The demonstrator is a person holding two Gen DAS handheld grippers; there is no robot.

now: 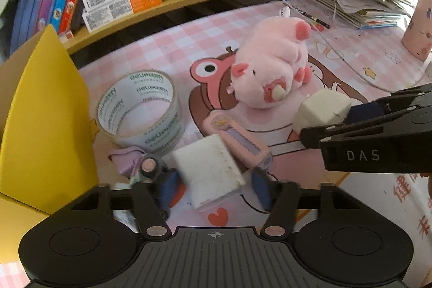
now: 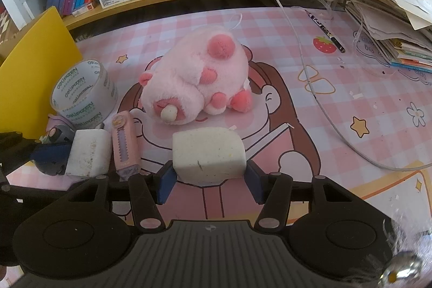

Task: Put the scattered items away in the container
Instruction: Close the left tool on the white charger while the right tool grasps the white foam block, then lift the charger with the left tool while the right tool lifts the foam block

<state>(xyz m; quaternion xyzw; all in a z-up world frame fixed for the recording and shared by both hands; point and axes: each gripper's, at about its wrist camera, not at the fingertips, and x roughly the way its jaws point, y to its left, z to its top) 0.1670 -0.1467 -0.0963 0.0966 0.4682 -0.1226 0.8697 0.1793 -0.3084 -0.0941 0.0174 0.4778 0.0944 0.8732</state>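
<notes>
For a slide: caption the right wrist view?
Right gripper closed on a white foam block before a pink plush toy and tape roll.

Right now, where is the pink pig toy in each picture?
Left wrist view: the pig toy lies right of the middle, behind the two white blocks.
Right wrist view: the pig toy lies near the middle, just behind the block between the right gripper's fingers.
Shared landmark: the tape roll, to the pig's left beside the yellow box.
</notes>
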